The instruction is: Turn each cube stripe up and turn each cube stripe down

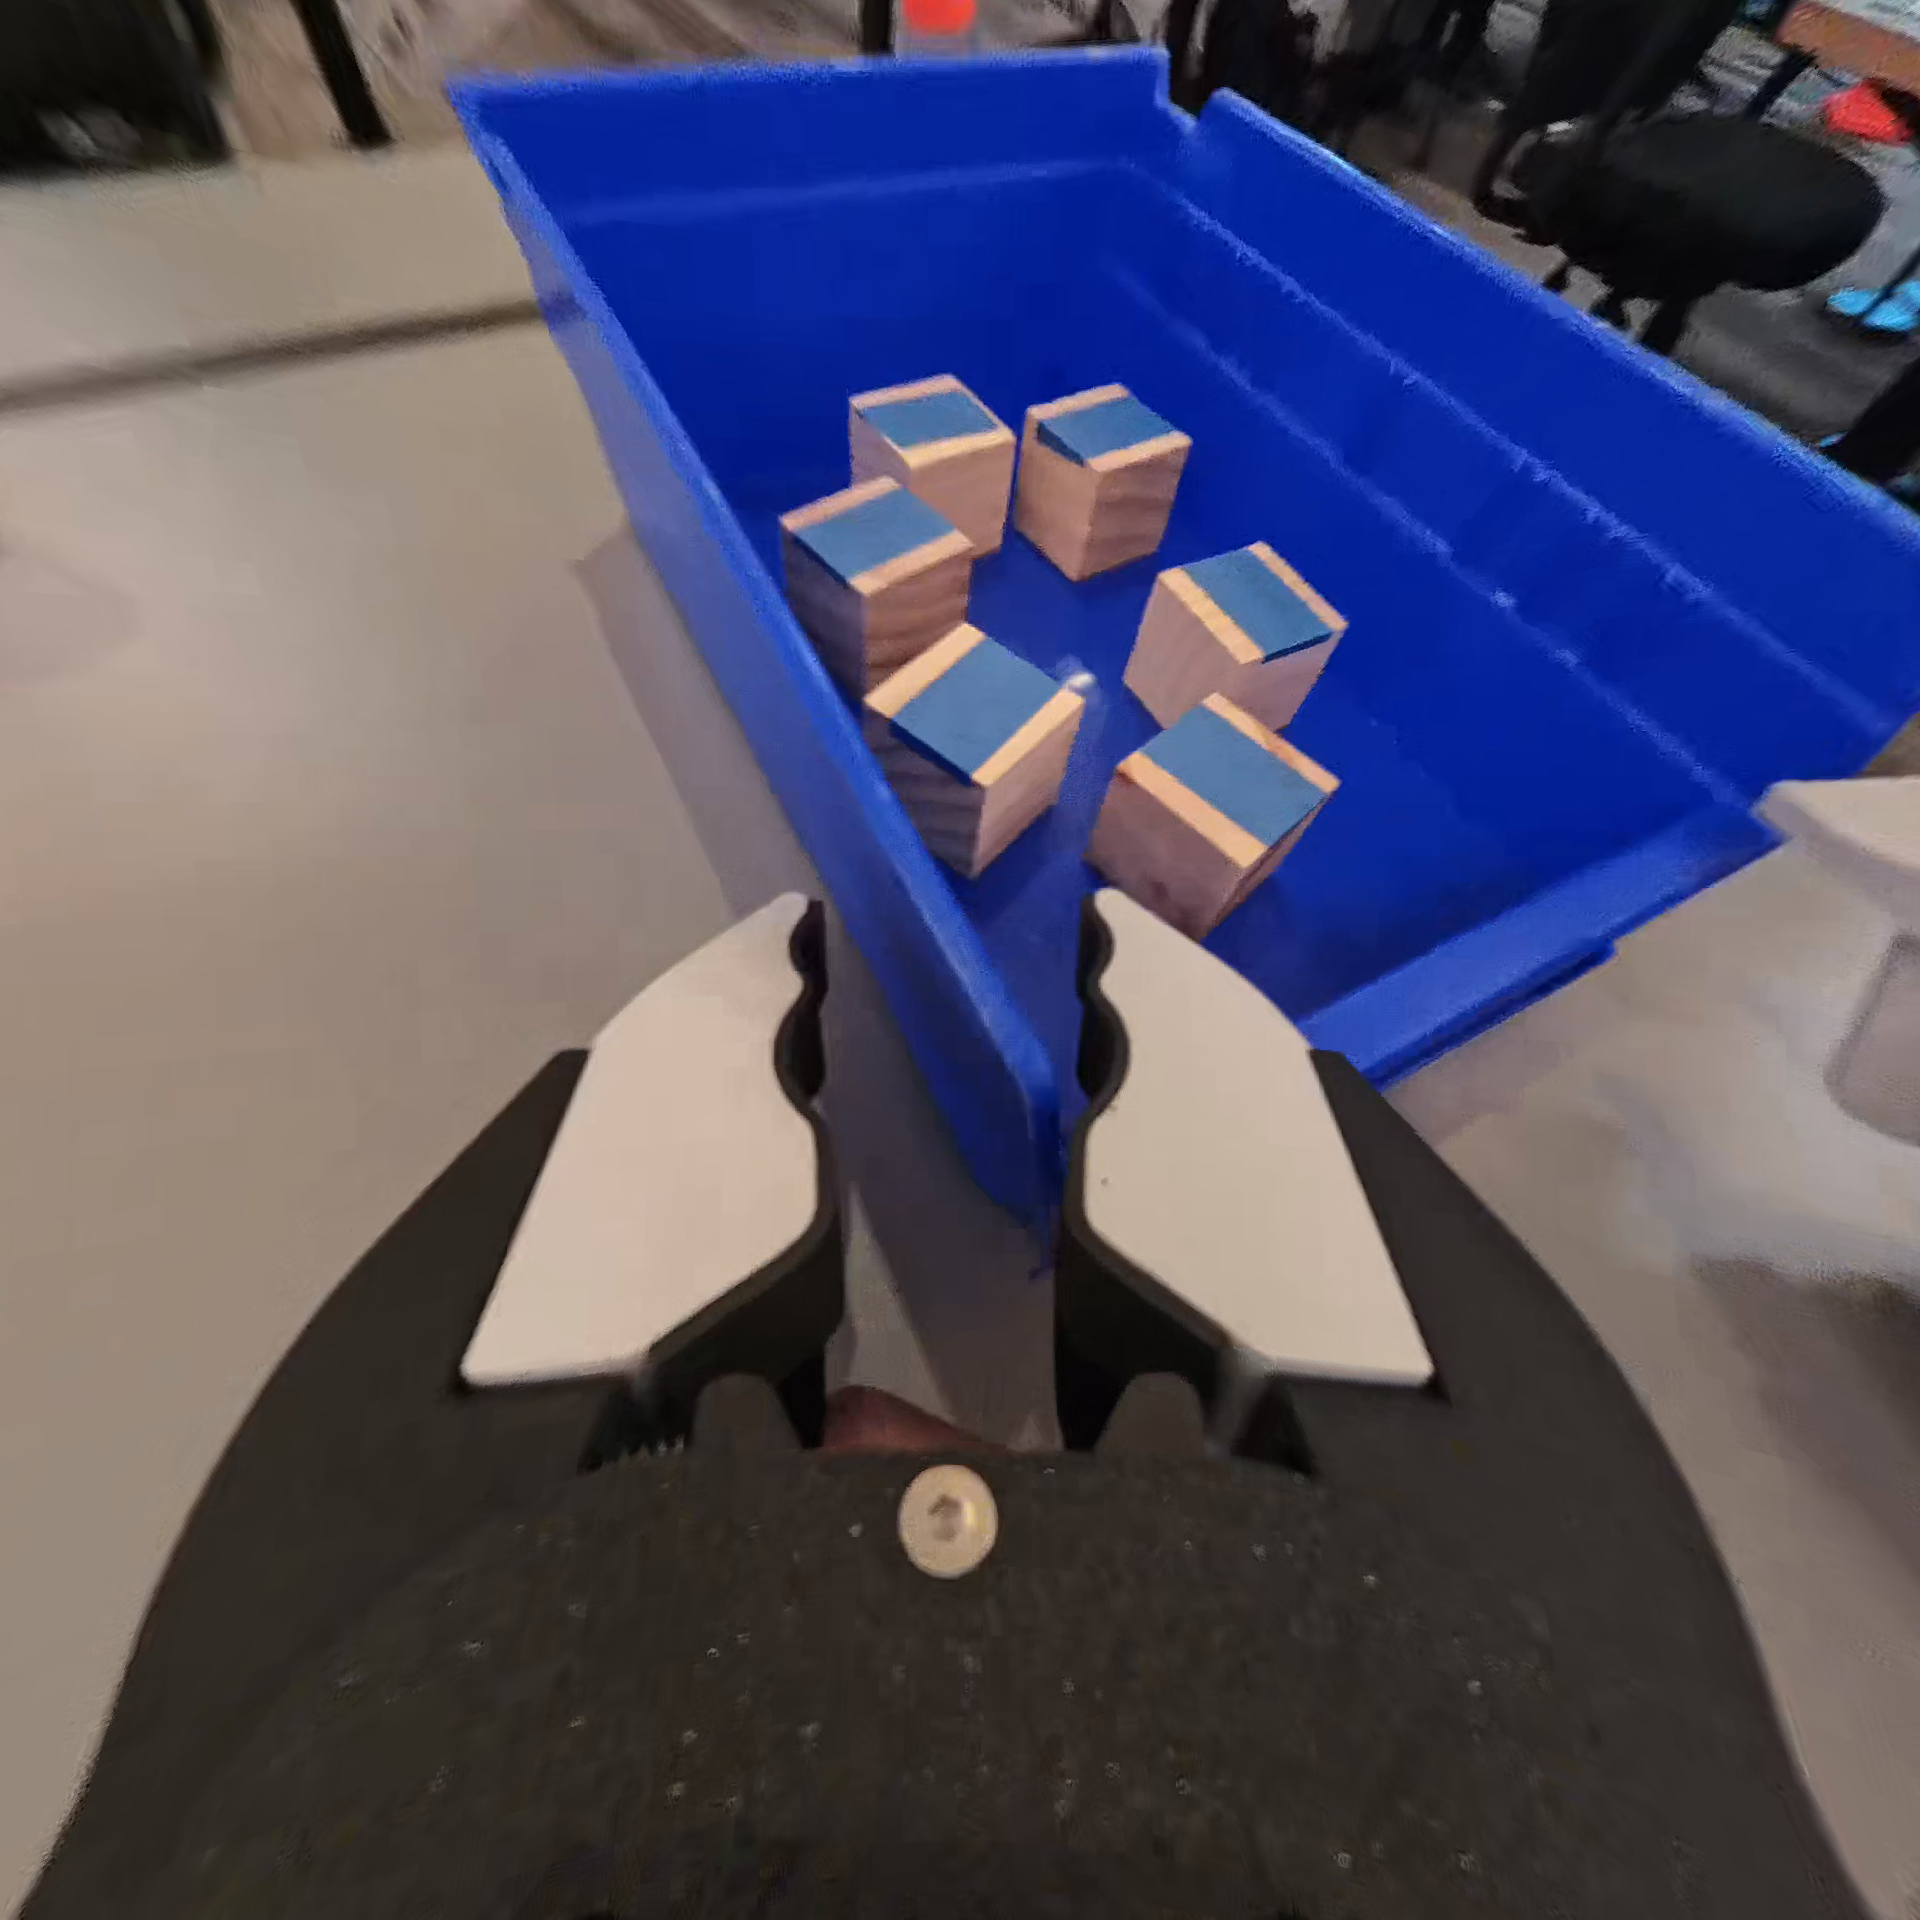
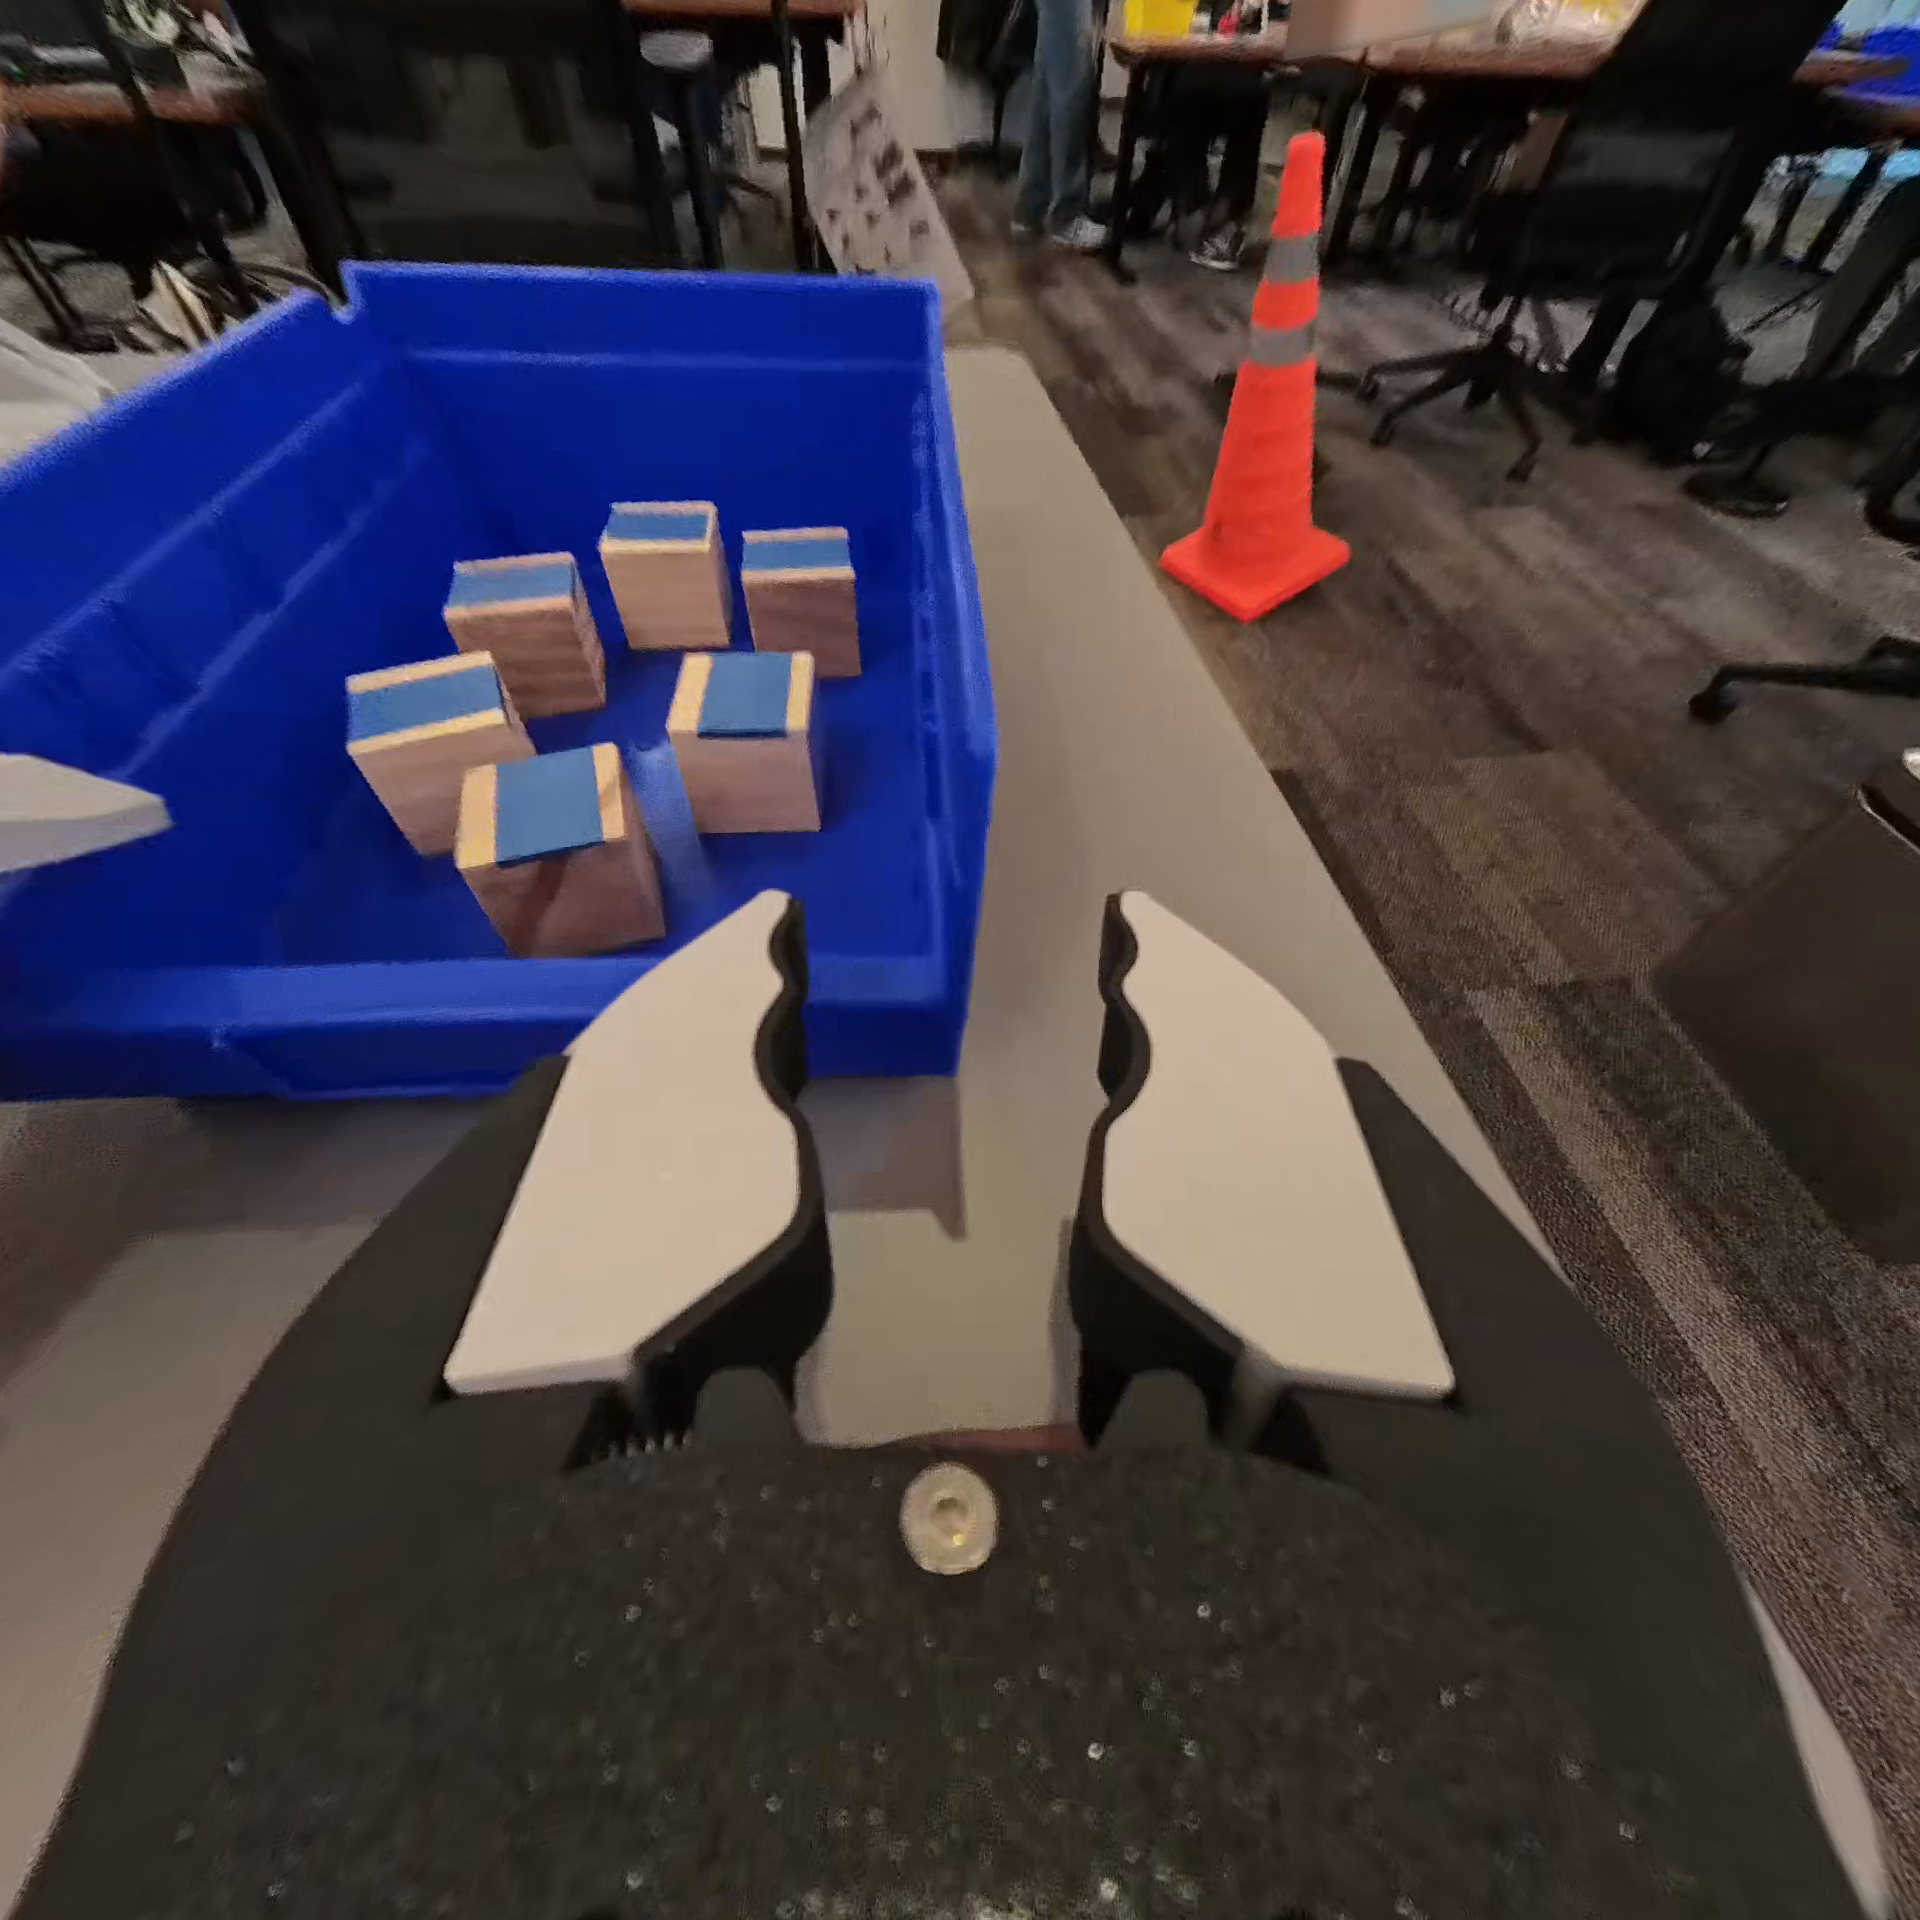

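Observation:
Several wooden cubes (image 1: 977, 748) with a blue stripe on top stand in a loose cluster in a blue plastic bin (image 1: 1299, 312). All show the stripe up. My left gripper (image 1: 945, 914) is open and empty, above the bin's near left corner. In the right wrist view the same cubes (image 2: 561, 831) stand in the bin (image 2: 665, 343). My right gripper (image 2: 951, 914) is open and empty, at the bin's near right corner above the grey table (image 2: 1091, 727). A tip of the left gripper (image 2: 83, 810) shows at the left edge.
An orange traffic cone (image 2: 1273, 416) stands on the carpet to the right of the table. Office chairs and desks (image 2: 1558, 208) stand farther back. The table's right edge runs close to my right gripper. A white object (image 1: 1860, 935) sits right of the bin.

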`<state>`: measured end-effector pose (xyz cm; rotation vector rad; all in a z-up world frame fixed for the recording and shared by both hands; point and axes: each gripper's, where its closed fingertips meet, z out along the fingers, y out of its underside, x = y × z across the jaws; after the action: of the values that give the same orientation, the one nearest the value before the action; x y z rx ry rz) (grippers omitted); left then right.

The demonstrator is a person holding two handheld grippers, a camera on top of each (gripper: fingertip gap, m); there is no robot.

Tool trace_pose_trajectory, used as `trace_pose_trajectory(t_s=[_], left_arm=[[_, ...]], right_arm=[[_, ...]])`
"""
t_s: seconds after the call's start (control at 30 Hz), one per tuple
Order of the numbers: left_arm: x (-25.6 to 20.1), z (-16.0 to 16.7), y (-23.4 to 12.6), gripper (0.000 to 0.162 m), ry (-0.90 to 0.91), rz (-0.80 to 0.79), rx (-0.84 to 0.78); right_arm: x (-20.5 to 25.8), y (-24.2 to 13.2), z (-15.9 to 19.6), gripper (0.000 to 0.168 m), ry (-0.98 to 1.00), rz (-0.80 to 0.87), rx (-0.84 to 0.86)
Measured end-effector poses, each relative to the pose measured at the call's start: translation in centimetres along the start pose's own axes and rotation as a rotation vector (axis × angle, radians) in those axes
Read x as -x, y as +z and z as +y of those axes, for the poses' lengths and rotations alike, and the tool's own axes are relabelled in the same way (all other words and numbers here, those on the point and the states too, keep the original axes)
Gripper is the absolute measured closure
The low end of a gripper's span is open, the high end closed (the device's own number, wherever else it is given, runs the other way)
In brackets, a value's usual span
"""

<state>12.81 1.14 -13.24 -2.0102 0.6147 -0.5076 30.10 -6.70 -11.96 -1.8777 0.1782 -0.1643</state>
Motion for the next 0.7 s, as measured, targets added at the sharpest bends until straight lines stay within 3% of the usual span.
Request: trace_pose_trajectory(t_s=[0.07,0.2,0.37,0.53,0.7], left_arm=[[0.2,-0.4,0.4,0.129,-0.069,0.025,0.028],[2.2,-0.6,0.2,0.151,-0.083,-0.071,0.064],[3.4,0.2,-2.0,0.157,-0.035,-0.154,0.061],[6.9,1.1,-7.4,0.158,-0.008,-0.192,0.006],[13.9,2.0,-15.9,0.158,-0.044,-0.29,-0.065]], right_arm=[[0.3,1.1,-0.7,0.123,0.0,0.018,-0.023],[0.2,2.5,-0.2,0.14,0.024,0.092,0.038],[3.1,1.8,-0.5,0.16,-0.003,0.075,0.009],[8.8,-0.9,-0.5,0.165,0.173,-0.054,0.039],[18.7,-3.8,-3.0,0.166,0.103,-0.155,-0.074]])
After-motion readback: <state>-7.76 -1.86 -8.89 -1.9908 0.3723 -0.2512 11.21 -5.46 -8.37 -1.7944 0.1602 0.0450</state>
